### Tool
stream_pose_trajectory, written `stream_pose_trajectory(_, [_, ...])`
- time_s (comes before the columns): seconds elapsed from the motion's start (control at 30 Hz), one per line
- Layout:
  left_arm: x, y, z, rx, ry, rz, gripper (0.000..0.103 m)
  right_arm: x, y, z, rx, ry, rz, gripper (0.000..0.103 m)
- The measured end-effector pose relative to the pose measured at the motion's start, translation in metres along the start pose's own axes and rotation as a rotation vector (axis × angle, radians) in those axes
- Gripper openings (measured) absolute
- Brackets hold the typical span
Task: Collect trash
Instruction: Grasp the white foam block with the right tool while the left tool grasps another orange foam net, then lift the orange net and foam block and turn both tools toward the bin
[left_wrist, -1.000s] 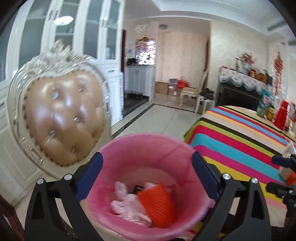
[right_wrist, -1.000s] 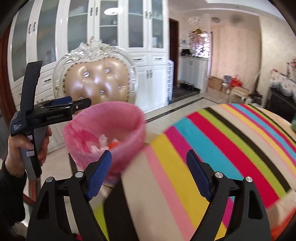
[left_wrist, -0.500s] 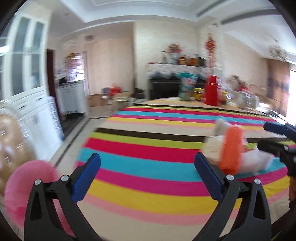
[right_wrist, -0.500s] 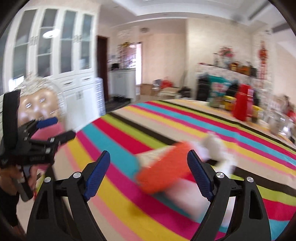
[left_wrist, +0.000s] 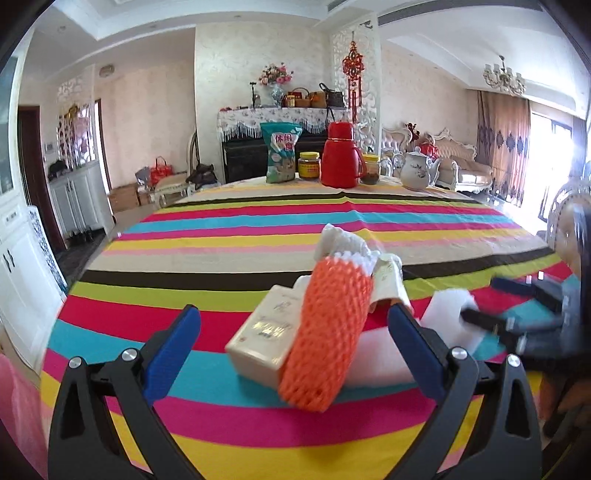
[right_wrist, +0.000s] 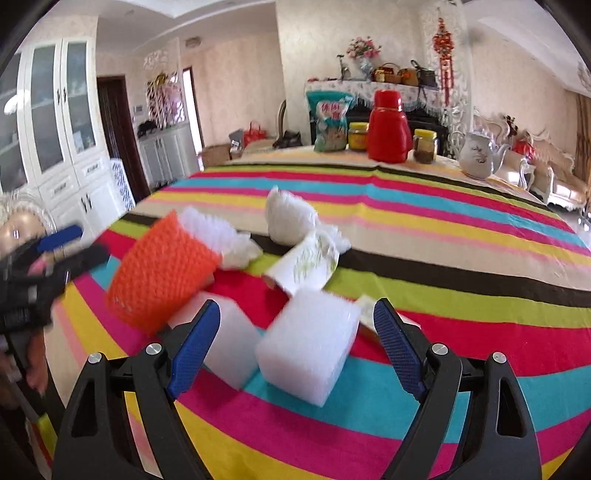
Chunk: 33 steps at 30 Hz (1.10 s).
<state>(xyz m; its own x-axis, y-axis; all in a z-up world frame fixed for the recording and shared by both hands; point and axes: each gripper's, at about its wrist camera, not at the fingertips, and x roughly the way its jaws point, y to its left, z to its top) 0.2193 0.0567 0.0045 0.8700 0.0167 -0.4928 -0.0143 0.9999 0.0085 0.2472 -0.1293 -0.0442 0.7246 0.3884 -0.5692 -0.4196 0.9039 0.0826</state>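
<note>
Counter covered in a striped cloth, bands of pink, teal, yellow, lime, black, beige and red, smooth fabric with a fold crease across the far end. Far edge holds a teal snack bag, a yellow-lid jar, a glossy red thermos, a second dark-filled jar and a white ceramic teapot. Room: cream textured walls, lace-draped sideboard with flowers and baskets, red hanging knot ornament, chandelier, cream tufted sofa at right, white glass-front cabinets at left. Trash pile sits mid-counter: orange foam net sleeve, tubular and open-mesh, tilted against a cream glossy carton with gold print; crumpled white foam netting behind; a white printed paper box; two white foam blocks, matte and squared, just in front of the right claw. Left claw wide open, blue ribbed pads, carton and orange sleeve between the jaws with no visible contact. Right claw wide open, the nearer foam block between its jaws, untouched. Edges of some items blurred. Pink bin liner sliver at the lower left edge of the left view.
</note>
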Motion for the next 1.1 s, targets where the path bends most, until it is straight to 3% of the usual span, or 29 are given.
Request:
stream_pose_trajectory(0.17, [0.020,0.000,0.012,-0.052,0.010,-0.026,0.098,0.008,0.012,-0.009,-0.036,0.038,-0.026,0.076])
stream_pose_trajectory(0.27, [0.029,-0.003,0.007,-0.066,0.007,-0.038,0.097,0.017,0.005,-0.013,-0.010,0.075,-0.031,0.063])
stream_pose_trajectory(0.4, [0.031,-0.009,-0.005,-0.012,-0.015,-0.031,0.097,0.025,-0.004,-0.016,0.039,0.111,0.014,0.061])
stream_pose_trajectory(0.47, [0.037,-0.018,-0.009,0.054,-0.017,0.003,0.089,0.027,0.002,-0.017,0.004,0.121,-0.010,0.057])
stream_pose_trajectory(0.6, [0.052,-0.022,-0.014,0.080,0.040,-0.031,0.073,0.024,0.001,-0.017,0.003,0.128,-0.058,0.057])
stream_pose_trajectory(0.77, [0.061,-0.032,-0.021,0.119,0.058,-0.050,0.044,0.023,-0.005,-0.016,0.019,0.122,-0.066,0.057])
stream_pose_trajectory(0.93, [0.063,-0.038,-0.026,0.139,0.074,-0.073,0.028,0.015,-0.011,-0.013,0.037,0.096,-0.071,0.056])
stream_pose_trajectory(1.1, [0.055,-0.029,-0.024,0.098,0.037,-0.088,0.022,0.008,-0.012,-0.011,0.045,0.068,-0.071,0.056])
